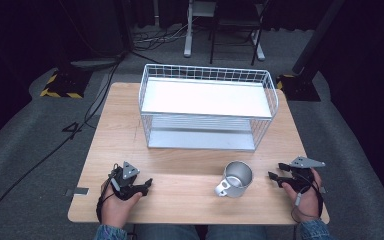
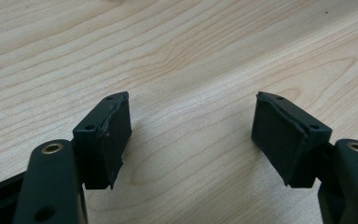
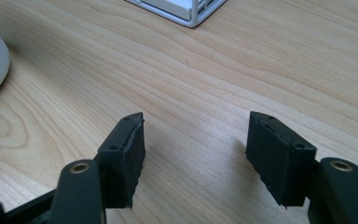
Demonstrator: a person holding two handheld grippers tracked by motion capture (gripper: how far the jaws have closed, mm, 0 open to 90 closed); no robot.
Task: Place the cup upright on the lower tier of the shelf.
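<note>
Both hand-held grippers rest on the light wooden table (image 1: 190, 200), grey carpet (image 1: 30, 150) around.

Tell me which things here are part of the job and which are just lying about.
Part of the job:
mug, nearest the right tongs
wire rack, on the table
left tongs, open and holding nothing

Lying about:
cables on the floor
chair behind the table
</note>
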